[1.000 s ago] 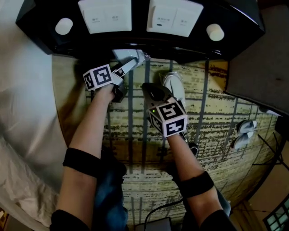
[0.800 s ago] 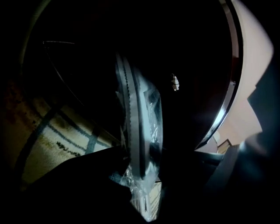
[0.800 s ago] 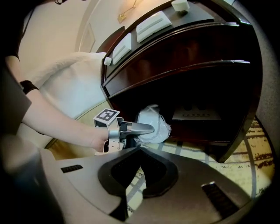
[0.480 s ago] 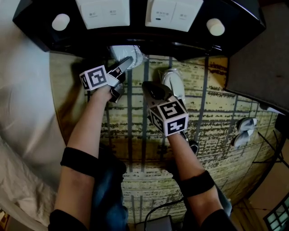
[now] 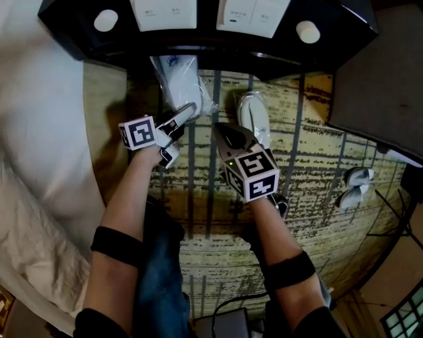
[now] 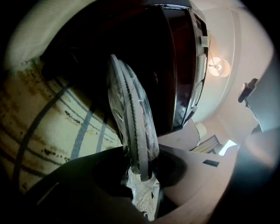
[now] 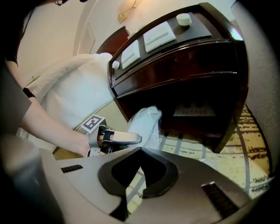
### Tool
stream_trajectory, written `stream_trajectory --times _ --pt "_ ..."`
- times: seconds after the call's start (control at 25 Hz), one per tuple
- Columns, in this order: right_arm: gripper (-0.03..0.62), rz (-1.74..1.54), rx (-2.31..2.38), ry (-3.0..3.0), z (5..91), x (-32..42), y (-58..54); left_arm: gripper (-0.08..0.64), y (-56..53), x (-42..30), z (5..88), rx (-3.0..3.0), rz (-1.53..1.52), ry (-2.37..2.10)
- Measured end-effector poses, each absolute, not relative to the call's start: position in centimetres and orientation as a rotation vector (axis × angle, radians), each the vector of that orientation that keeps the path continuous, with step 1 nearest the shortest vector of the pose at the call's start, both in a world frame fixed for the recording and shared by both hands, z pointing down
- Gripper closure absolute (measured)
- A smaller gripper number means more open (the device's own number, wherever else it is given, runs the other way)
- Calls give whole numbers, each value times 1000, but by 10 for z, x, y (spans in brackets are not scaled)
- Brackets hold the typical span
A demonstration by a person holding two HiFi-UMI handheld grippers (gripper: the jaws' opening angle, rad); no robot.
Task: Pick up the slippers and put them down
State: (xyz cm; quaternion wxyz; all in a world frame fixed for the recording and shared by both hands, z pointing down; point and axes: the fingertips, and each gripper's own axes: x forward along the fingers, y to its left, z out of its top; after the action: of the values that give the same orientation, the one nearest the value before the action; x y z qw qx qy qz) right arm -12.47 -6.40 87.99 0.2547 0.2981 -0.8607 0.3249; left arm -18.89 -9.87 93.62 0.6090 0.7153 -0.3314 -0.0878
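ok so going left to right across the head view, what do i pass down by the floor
white bedding → bagged slippers → single white slipper → pale pair of slippers

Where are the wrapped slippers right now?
Head view, upper left of centre: the wrapped slippers sit in the left gripper, whose jaws have just been closing on them, in front of the dark nightstand.

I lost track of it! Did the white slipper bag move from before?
Yes. The slipper bag came further out from under the dark nightstand, toward the view's bottom.
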Motion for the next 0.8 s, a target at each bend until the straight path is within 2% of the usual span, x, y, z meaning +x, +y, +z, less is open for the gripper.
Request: stream_trajectory --times 0.4,0.8 --pt "591 897 786 -2321 850 -103 -25 453 12 -147 920 1626 -95 -610" --pt "591 929 818 -2274 887 -77 0 452 71 -122 975 1550 -8 -556"
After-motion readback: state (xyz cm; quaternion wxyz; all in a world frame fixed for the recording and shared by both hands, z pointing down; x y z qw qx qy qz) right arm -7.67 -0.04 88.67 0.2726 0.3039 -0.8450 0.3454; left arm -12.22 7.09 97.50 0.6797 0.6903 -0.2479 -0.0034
